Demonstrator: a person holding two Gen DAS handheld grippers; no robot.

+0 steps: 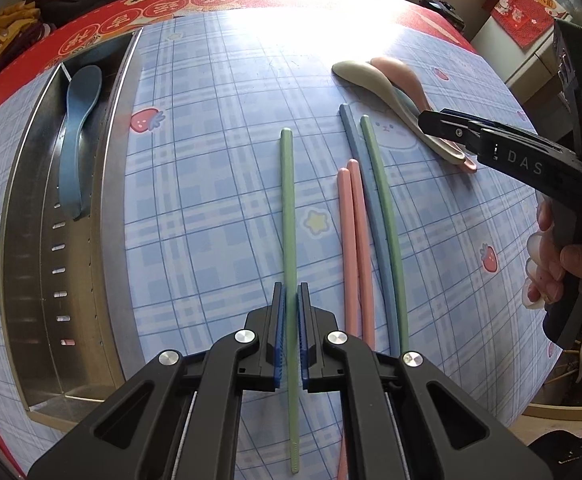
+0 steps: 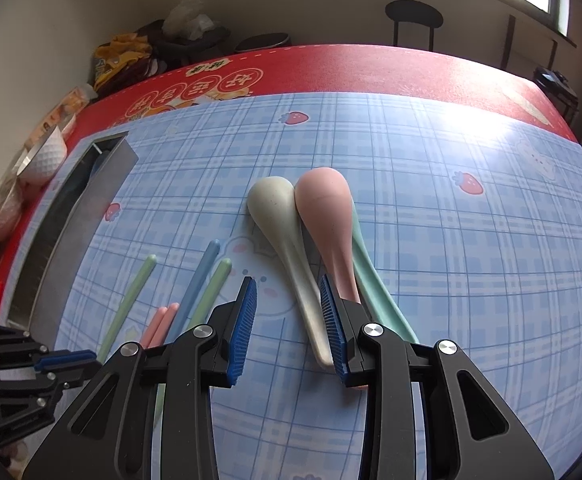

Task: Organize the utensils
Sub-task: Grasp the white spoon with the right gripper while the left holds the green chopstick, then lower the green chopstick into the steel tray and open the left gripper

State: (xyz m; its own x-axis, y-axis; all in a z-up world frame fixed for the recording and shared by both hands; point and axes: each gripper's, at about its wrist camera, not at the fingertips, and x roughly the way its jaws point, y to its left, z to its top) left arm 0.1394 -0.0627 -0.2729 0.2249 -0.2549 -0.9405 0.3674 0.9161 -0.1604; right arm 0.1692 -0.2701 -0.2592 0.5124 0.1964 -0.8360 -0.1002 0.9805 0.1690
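My left gripper [image 1: 289, 312] is shut on a green chopstick [image 1: 288, 208] that lies lengthwise on the blue plaid table. To its right lie two pink chopsticks [image 1: 354, 248], a blue chopstick [image 1: 371, 200] and another green chopstick [image 1: 387, 220]. My right gripper [image 2: 289, 320] is open, its jaws either side of the handle of a beige spoon [image 2: 287, 236]. A pink spoon [image 2: 331, 224] and a mint spoon [image 2: 375, 276] lie beside it. A blue spoon [image 1: 77, 136] lies in the metal utensil tray [image 1: 23, 240] at the left.
White bowls [image 2: 43, 160] and snack bags [image 2: 119, 60] stand off the table's far left. A red cloth border [image 2: 371, 68] runs along the far edge. A stool [image 2: 413, 20] stands behind the table. A red box [image 1: 523, 8] is at the far right.
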